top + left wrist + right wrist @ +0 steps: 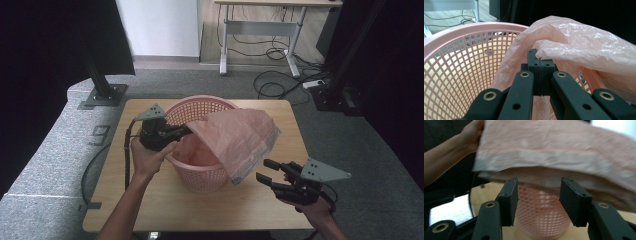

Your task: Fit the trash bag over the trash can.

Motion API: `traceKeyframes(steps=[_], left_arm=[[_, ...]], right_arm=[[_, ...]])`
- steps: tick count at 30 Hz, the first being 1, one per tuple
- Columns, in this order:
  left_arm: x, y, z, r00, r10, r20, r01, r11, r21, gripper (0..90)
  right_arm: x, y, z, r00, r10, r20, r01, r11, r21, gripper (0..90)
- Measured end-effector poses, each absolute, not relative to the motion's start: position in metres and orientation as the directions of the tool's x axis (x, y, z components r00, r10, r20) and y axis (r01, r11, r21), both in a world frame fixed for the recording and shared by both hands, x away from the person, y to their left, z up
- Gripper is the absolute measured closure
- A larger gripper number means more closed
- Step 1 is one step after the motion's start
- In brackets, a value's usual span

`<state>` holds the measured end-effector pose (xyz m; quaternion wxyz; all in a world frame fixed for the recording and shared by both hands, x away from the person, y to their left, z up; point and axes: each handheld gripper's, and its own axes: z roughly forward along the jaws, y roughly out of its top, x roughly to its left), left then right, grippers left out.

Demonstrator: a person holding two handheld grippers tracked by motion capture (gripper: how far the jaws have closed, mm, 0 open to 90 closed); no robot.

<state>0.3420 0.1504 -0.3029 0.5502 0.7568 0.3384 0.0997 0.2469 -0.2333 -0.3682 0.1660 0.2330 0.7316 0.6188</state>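
A pink mesh basket (200, 176) stands in the middle of the wooden table (150, 200). A thin pink plastic bag (240, 140) is draped over the basket's right rim and hangs down its front right side. My left gripper (187, 131) reaches over the left rim and is shut on the bag's edge; in the left gripper view the jaws (540, 61) pinch a fold of the bag (586, 47) above the basket (461, 62). My right gripper (263, 170) is open, low at the front right, just short of the bag's hanging corner. In the right gripper view its jaws (539, 183) stand apart below the bag (554, 150), basket (541, 217) beyond.
A desk with white legs (260, 30) stands at the back, with cables (280, 82) on the carpet before it. Black stand bases sit at the left (102, 95) and right (335, 97) behind the table. The table's front edge is near my right hand.
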Motion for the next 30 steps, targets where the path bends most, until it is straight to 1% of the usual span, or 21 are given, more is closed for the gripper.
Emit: traceKeyframes(steps=[3, 7, 11, 18, 22, 26, 30], left_arm=[[0.342, 0.149, -0.302, 0.749, 0.623, -0.226, 0.410, -0.167, 0.897, 89.3], [0.344, 0.149, -0.300, 0.744, 0.624, -0.237, 0.422, -0.164, 0.892, 89.3], [0.346, 0.151, -0.300, 0.741, 0.623, -0.253, 0.434, -0.156, 0.887, 89.3], [0.348, 0.151, -0.301, 0.736, 0.618, -0.276, 0.451, -0.144, 0.881, 89.3], [0.349, 0.151, -0.301, 0.738, 0.613, -0.284, 0.456, -0.143, 0.878, 89.3], [0.349, 0.153, -0.300, 0.733, 0.614, -0.293, 0.464, -0.137, 0.875, 89.3], [0.350, 0.154, -0.299, 0.734, 0.611, -0.298, 0.469, -0.138, 0.872, 89.3]], right_arm=[[0.241, -0.226, -0.373, -0.835, 0.549, 0.027, 0.124, 0.141, 0.982, 45.8], [0.241, -0.218, -0.378, -0.839, 0.542, 0.034, 0.135, 0.147, 0.980, 45.4], [0.239, -0.213, -0.376, -0.842, 0.540, 0.023, 0.122, 0.149, 0.981, 45.4], [0.236, -0.200, -0.369, -0.824, 0.562, -0.065, 0.060, 0.200, 0.978, 46.1], [0.237, -0.193, -0.367, -0.814, 0.573, -0.093, 0.038, 0.213, 0.976, 46.8], [0.235, -0.188, -0.365, -0.837, 0.536, -0.113, 0.013, 0.225, 0.974, 47.3], [0.231, -0.190, -0.370, -0.819, 0.553, -0.152, 0.004, 0.271, 0.963, 44.3]])
